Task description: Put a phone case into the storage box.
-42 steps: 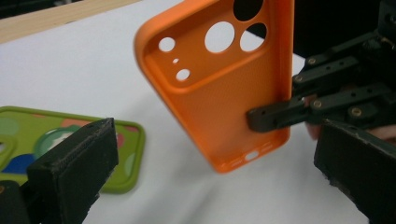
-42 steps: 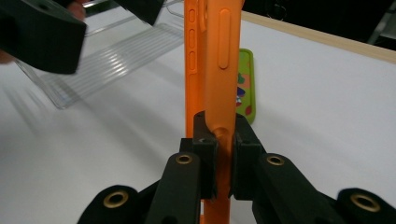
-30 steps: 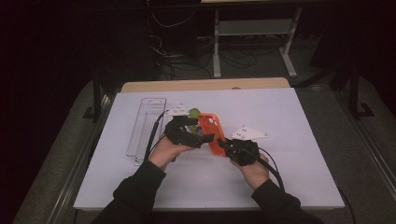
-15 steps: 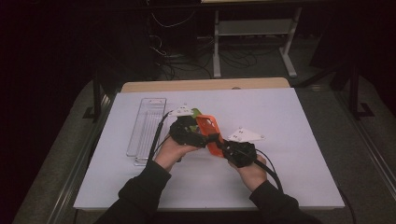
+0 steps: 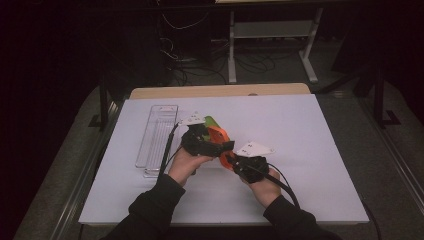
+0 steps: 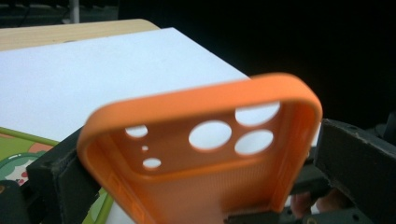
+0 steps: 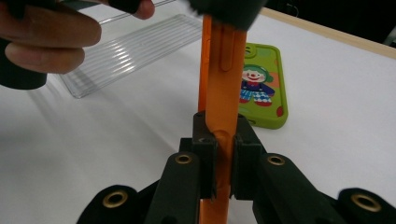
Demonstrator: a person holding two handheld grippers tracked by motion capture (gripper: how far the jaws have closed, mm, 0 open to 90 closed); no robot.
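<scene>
- The orange phone case (image 6: pixel 201 154) is up off the table, held between the two grippers over the middle of the white mat (image 5: pixel 310 130), its camera cut-outs facing the left gripper's camera.
- The right gripper (image 7: pixel 219 154) has its jaws pressed tight on one long edge of the case, which stands edge-on between them.
- The left gripper (image 5: pixel 202 141) sits at the case's other end with a black jaw on either side of it; whether those jaws actually pinch the case, I can't tell.
- Just behind, flat on the mat, lies a green phone case (image 7: pixel 259 88) with a clown picture.
- Farther left rests a clear ribbed plastic tray (image 5: pixel 156 140).
- My worry: the case looks soft, so opposite pulls could bend it or slip it from the thin edge grip, dropping it onto the green one.
</scene>
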